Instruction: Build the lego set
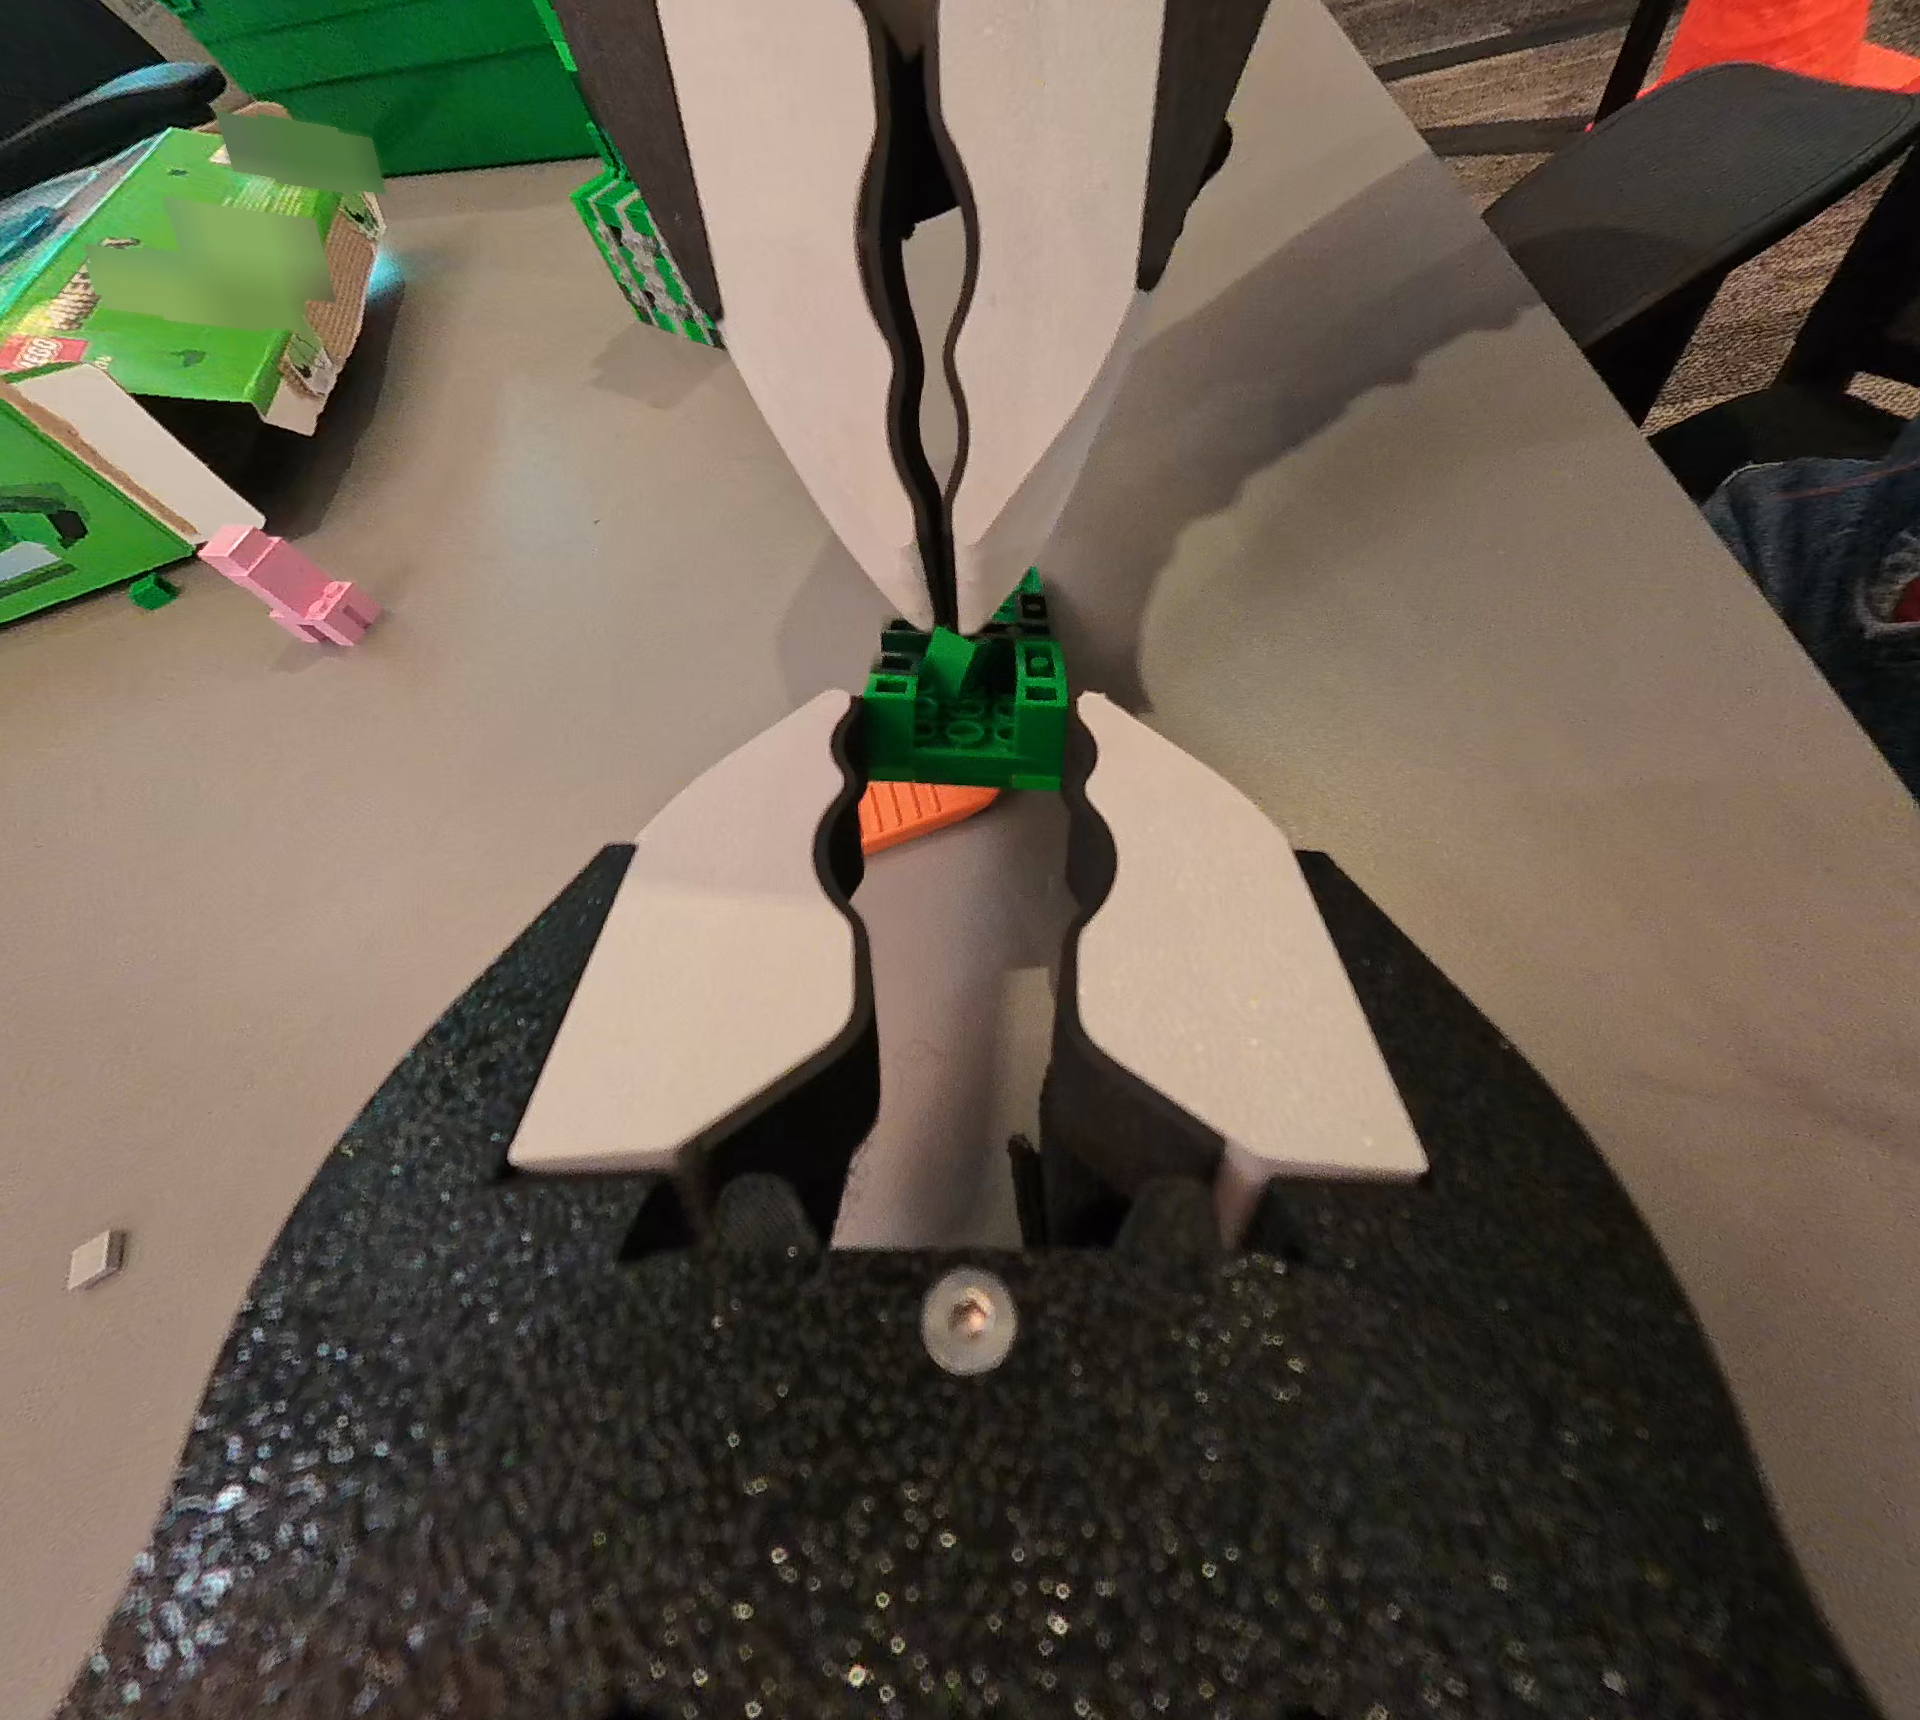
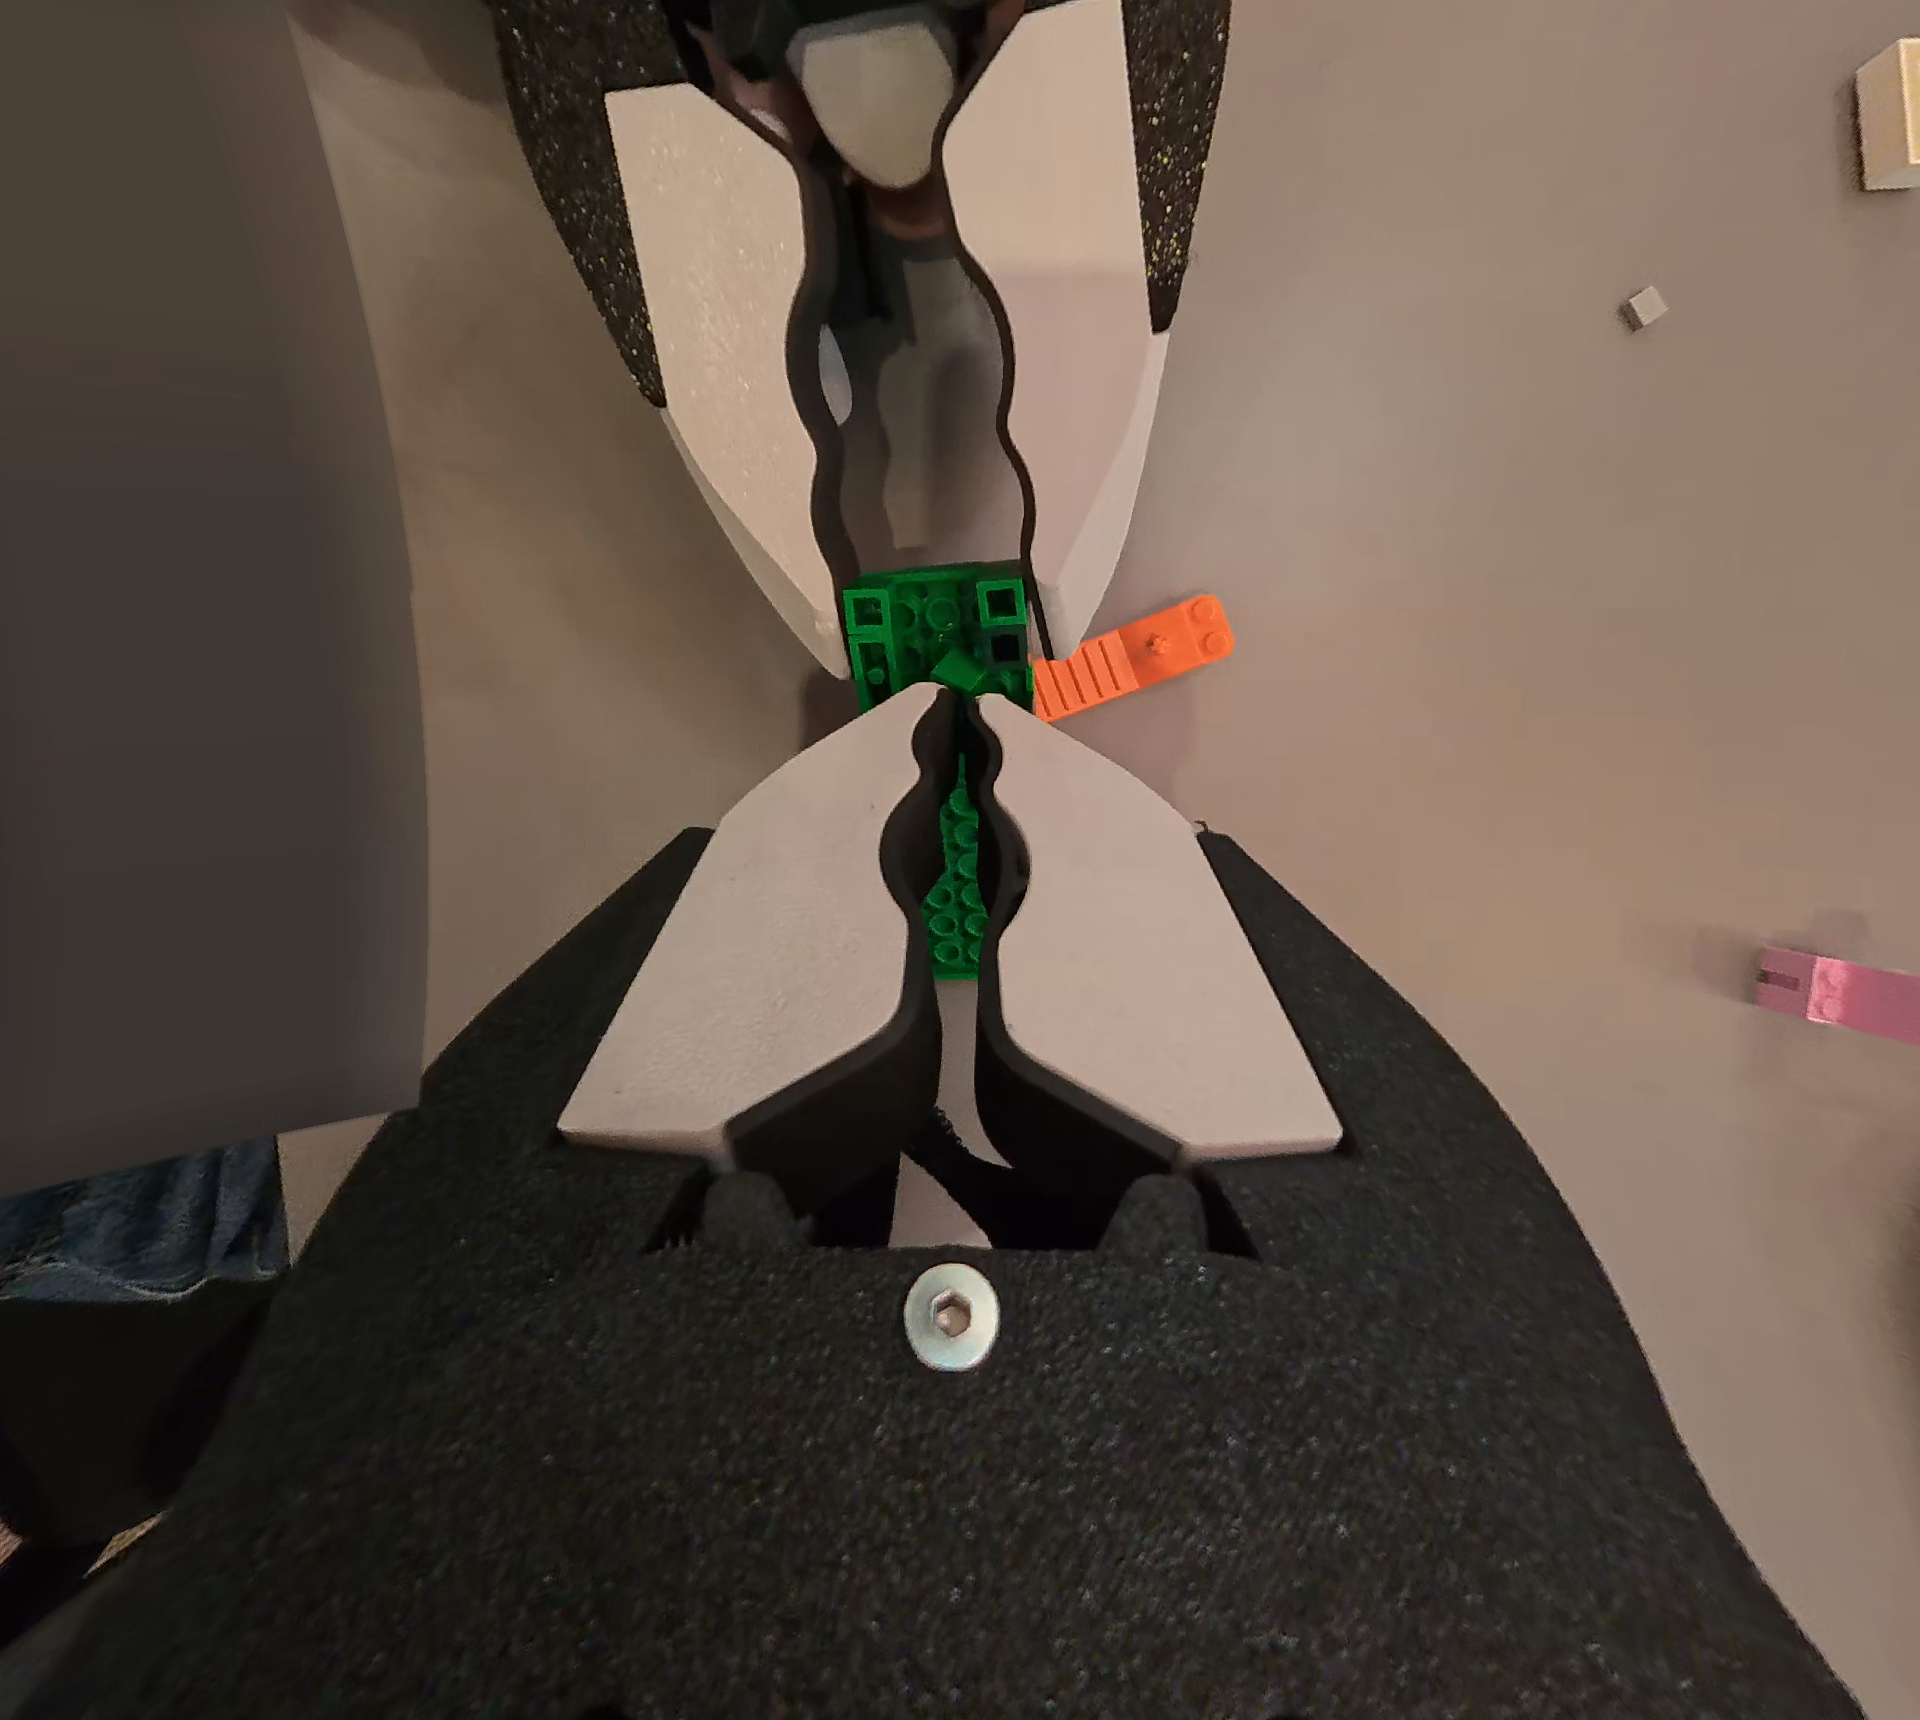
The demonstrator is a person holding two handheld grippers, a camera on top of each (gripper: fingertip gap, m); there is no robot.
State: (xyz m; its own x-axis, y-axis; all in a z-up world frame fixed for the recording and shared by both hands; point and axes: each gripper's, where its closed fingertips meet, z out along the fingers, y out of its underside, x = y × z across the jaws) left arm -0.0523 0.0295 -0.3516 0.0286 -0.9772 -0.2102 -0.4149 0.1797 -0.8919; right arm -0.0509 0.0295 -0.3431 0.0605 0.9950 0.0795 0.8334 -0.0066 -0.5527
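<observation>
On the bench, mid-scene:
Left hand-held gripper [image 1: 961, 735]: I clamp the green Lego assembly [image 1: 966, 725].
Right hand-held gripper [image 2: 961, 704]: clenched on a small green piece [image 2: 958, 668], partly hidden.
Right view only: whole orange brick separator [image 2: 1132, 657].

The lego build [image 1: 961, 714] sits between my left gripper's [image 1: 961, 725] fingers; my right gripper [image 1: 940, 605] meets it opposite. The brick separator [image 1: 914, 818] lies beneath, touching.

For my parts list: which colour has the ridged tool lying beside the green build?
Orange; the brick separator shows best in the right wrist view.
</observation>
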